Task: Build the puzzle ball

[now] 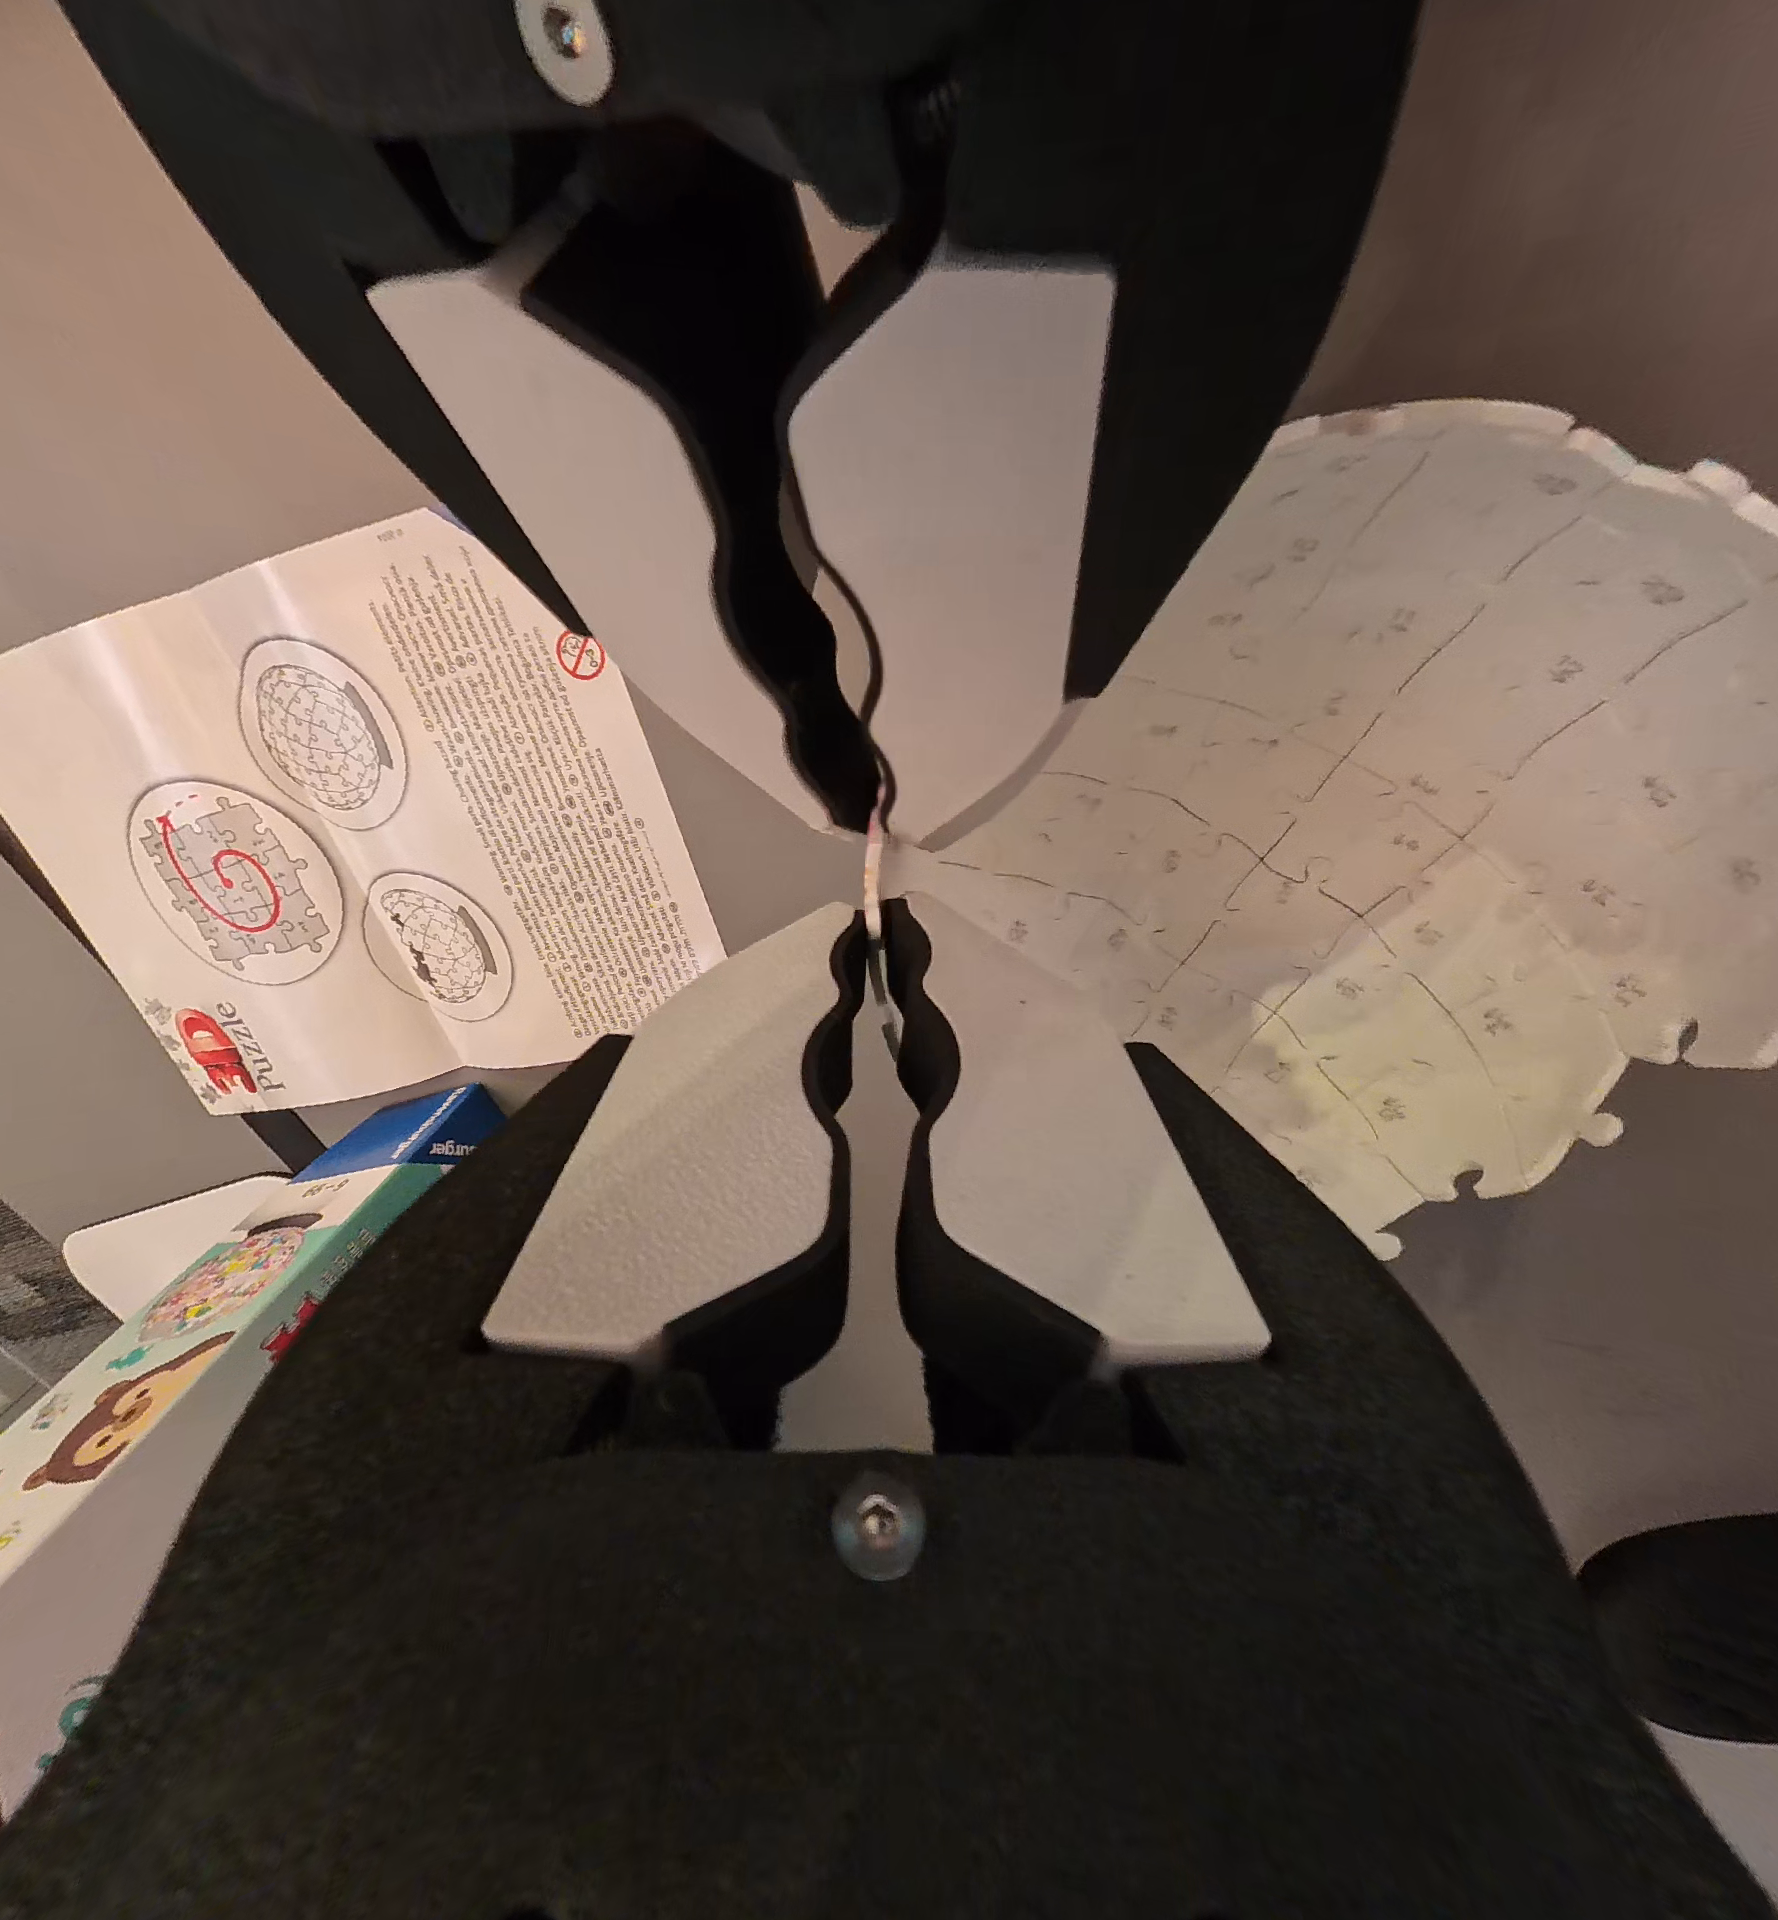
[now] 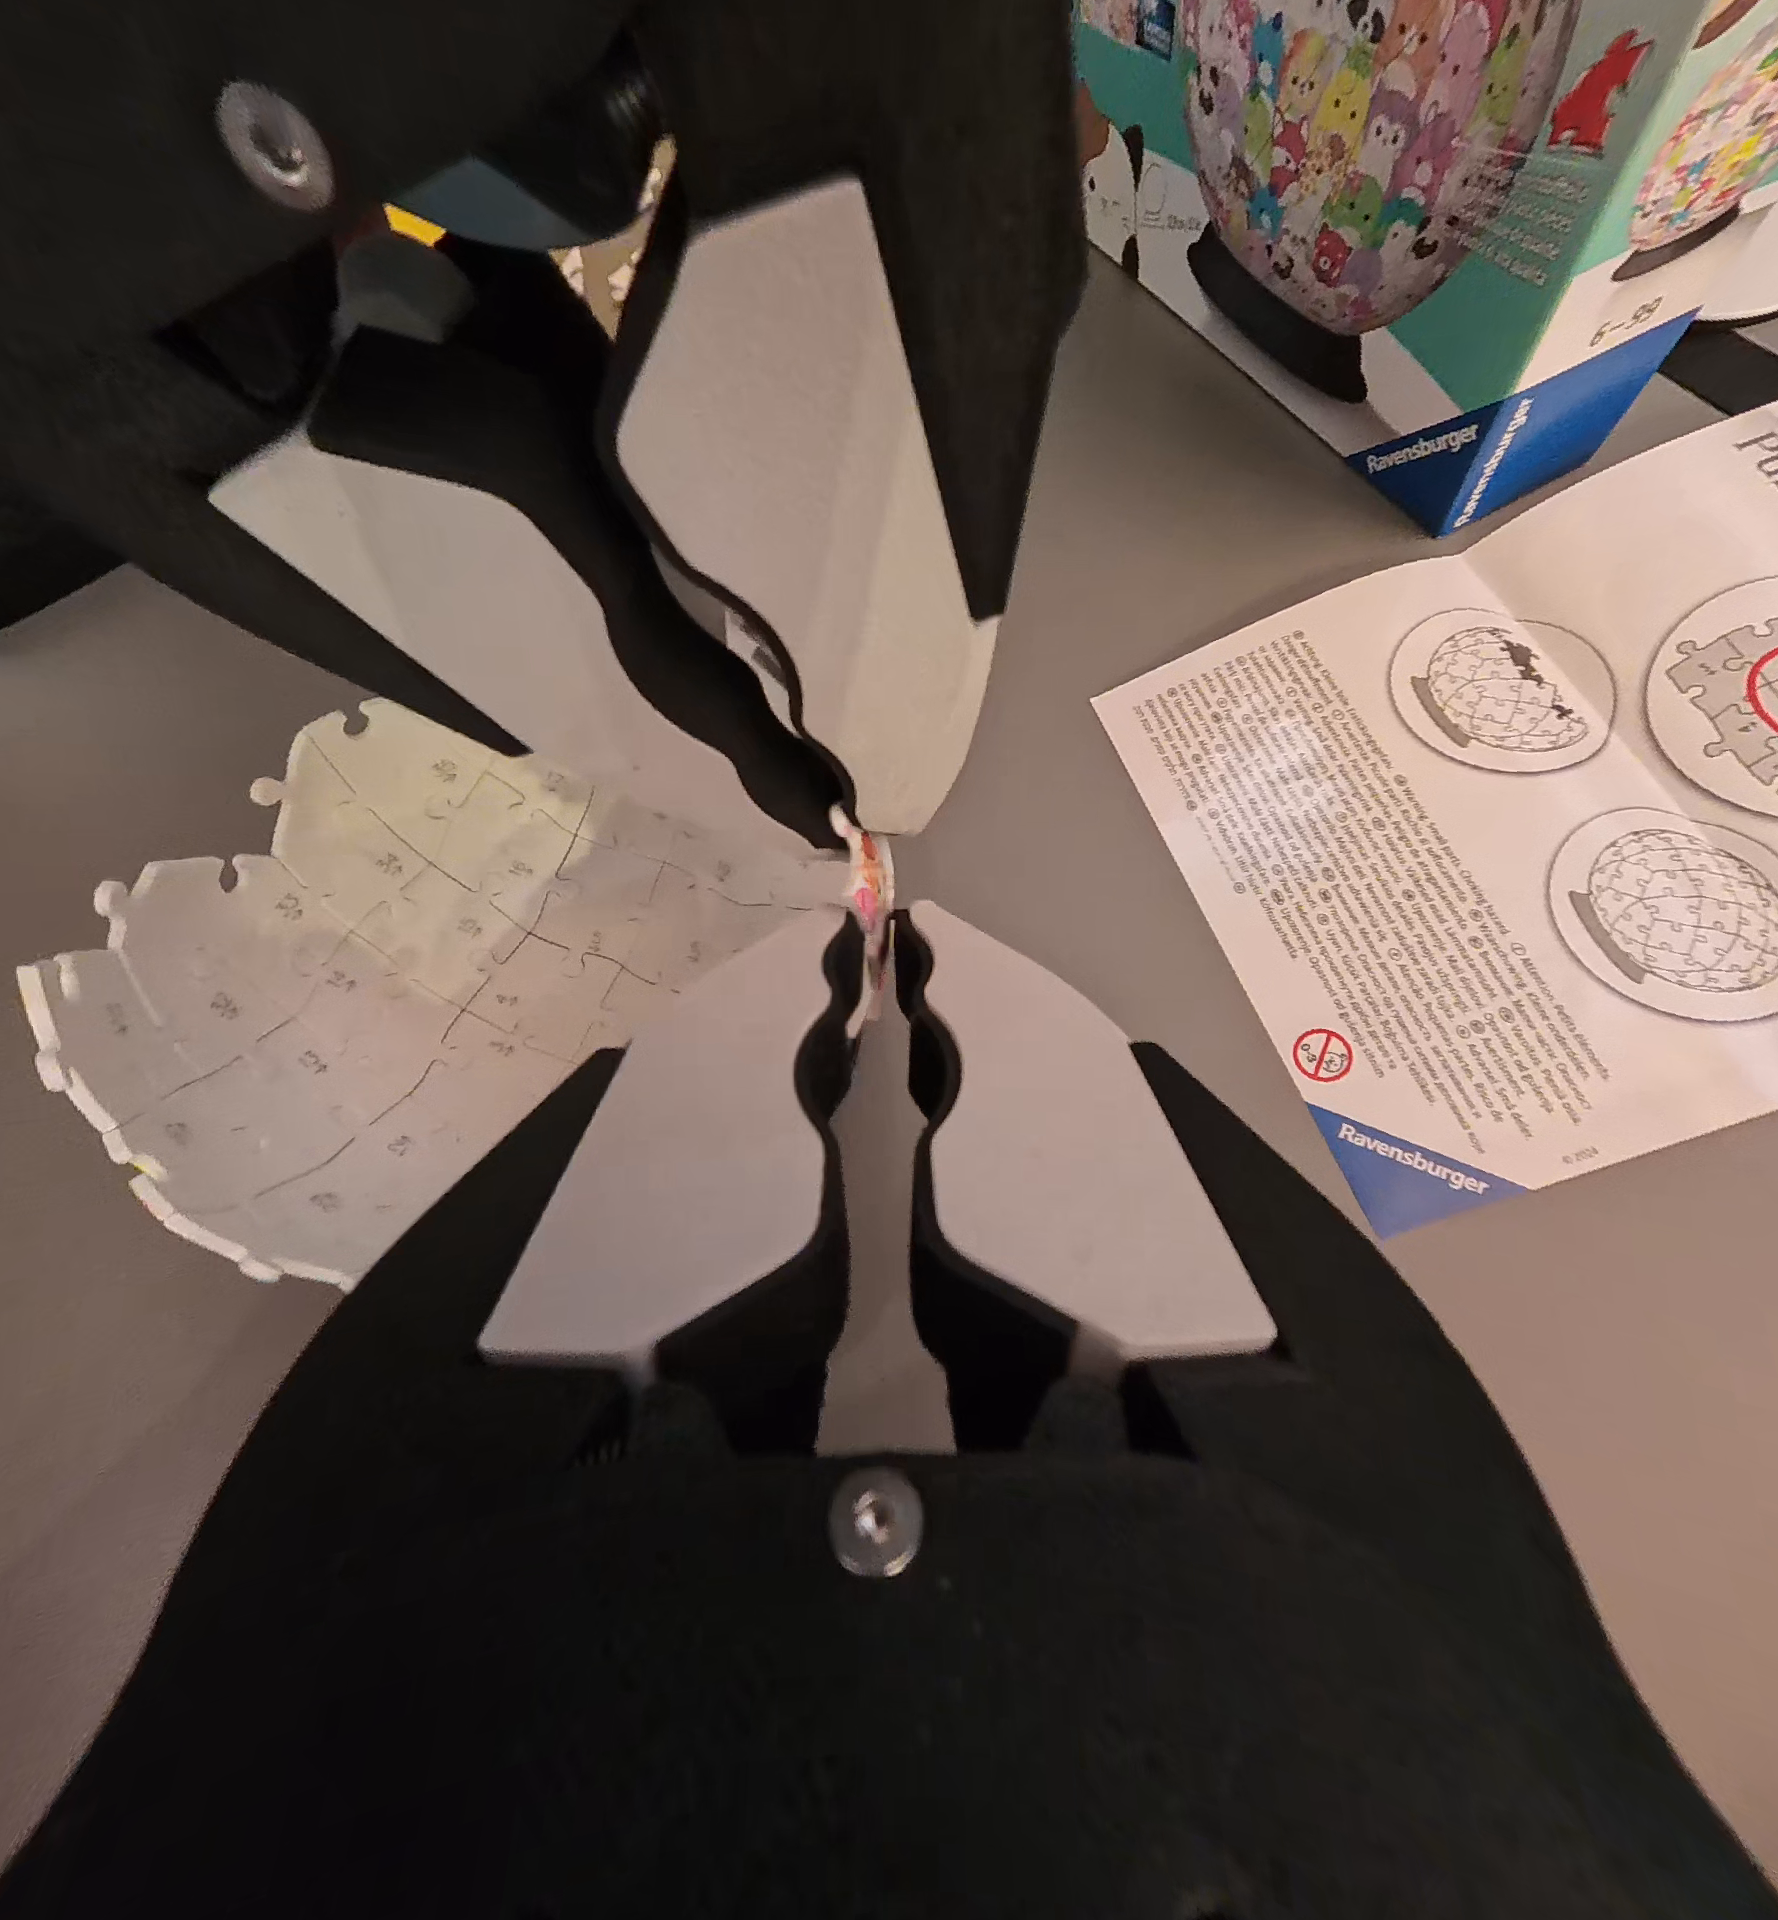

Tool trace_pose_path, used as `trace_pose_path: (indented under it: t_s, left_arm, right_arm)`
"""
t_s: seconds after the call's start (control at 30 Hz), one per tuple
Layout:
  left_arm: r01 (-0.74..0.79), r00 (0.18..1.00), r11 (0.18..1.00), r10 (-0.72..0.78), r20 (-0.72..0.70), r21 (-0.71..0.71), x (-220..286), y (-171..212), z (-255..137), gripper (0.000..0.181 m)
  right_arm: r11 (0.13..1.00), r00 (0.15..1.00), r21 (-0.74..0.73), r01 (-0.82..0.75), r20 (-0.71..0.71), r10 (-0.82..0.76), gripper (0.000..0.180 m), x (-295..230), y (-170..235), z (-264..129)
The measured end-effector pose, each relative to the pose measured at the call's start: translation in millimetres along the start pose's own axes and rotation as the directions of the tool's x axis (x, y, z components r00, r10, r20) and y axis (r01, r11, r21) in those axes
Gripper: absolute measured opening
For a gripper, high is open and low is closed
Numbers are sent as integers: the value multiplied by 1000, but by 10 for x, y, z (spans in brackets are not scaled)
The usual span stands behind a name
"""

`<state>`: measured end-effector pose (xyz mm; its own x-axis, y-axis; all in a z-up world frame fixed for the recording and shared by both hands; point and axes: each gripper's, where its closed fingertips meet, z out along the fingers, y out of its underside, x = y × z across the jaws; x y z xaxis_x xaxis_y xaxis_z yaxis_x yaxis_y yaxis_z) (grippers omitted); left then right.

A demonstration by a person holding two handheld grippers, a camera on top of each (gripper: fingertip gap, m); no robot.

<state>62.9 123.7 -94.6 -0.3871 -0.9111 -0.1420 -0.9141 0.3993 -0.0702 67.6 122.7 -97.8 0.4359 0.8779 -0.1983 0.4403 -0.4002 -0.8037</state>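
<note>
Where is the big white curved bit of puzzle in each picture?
Left wrist view: the joined puzzle shell fills the right side, its white inside facing the camera.
Right wrist view: the same shell lies at left, behind the fingers.
Shared landmark: the unfolded instruction sheet, on the opposite side from the shell in both views.
</note>
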Motion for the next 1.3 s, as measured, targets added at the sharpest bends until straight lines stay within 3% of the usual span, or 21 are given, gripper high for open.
trace_pose_path:
  t_s: [0.5,0.8,0.97,1.3]
  left_arm:
    - [-5,1000,1000,5,21,8,-14,-21,-2,5]
    - [-12,1000,1000,12,21,4,-12,-16,-5,2]
    - [-10,1000,1000,10,21,12,-14,-16,1,2]
    - [-9,1000,1000,9,18,-1,-14,-7,-6,3]
  right_arm:
    - [1000,999,-22,-21,-36,20,4,15,14,-24]
    - [1000,1000,28,-8,0,8,16,37,-3,-72]
    - [996,998,82,-16,58,11,13,16,0,-155]
    - [998,999,58,0,54,-3,11,5,22,-93]
